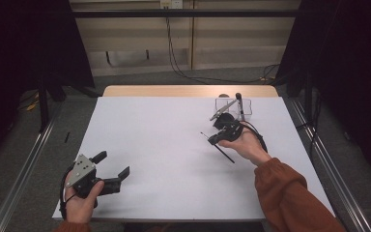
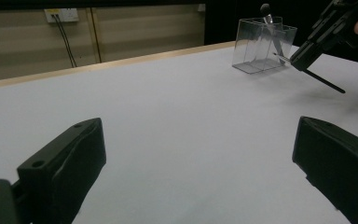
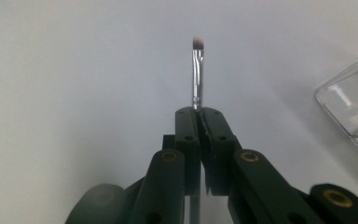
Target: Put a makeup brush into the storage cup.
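Brush: a thin makeup brush with black handle, silver ferrule and small dark tip [image 3: 197, 74], light, stiff and slippery by the look of it; bristles likely soft.
Hold: the right tongs [image 3: 199, 114] are clamped on it at the ferrule's base, jaws together.
Place: lifted above the white table [image 1: 164, 145], just beside the clear plastic square box [image 1: 233, 107] holding another brush.
Axis: long and slanted; in the high view the tip points up-left, the handle trails toward the person.
Left tongs [image 1: 112, 166]: spread apart, idle, well away.
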`<state>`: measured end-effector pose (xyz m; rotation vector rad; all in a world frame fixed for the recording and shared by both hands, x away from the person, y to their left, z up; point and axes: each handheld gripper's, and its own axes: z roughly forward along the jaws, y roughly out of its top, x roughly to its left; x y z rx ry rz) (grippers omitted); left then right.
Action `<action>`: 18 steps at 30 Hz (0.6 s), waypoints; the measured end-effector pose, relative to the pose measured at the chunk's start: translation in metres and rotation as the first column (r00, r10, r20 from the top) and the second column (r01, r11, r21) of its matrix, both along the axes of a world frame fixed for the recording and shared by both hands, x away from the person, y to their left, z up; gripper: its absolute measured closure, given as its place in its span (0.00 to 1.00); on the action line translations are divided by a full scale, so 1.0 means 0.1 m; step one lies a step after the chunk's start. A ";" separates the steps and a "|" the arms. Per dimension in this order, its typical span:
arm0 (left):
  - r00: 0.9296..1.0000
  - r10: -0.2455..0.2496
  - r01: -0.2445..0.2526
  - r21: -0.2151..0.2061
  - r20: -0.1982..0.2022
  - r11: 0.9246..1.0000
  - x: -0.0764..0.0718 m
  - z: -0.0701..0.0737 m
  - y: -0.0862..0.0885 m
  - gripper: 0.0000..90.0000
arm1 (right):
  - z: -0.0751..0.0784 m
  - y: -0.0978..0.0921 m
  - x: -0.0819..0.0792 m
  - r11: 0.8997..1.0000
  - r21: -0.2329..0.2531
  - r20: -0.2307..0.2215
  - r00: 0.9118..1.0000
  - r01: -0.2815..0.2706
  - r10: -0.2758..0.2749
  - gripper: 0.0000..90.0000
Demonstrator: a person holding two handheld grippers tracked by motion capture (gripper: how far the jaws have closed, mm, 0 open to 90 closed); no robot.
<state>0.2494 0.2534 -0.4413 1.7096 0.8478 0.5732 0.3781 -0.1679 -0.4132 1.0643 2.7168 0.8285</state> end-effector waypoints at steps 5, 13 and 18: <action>1.000 0.001 -0.001 0.000 0.001 1.000 0.00 0.00 0.00 0.03 | -0.04 -0.10 -0.05 0.996 0.090 0.057 0.998 -0.003 -0.003 0.96; 1.000 0.003 -0.003 -0.003 0.001 1.000 0.00 0.00 0.00 0.03 | -0.05 -0.22 -0.15 0.980 0.197 0.133 0.991 0.007 -0.034 0.96; 1.000 0.000 0.000 -0.003 0.000 1.000 0.00 0.00 0.00 0.03 | -0.05 -0.29 -0.19 0.969 0.249 0.172 0.984 0.009 -0.053 0.96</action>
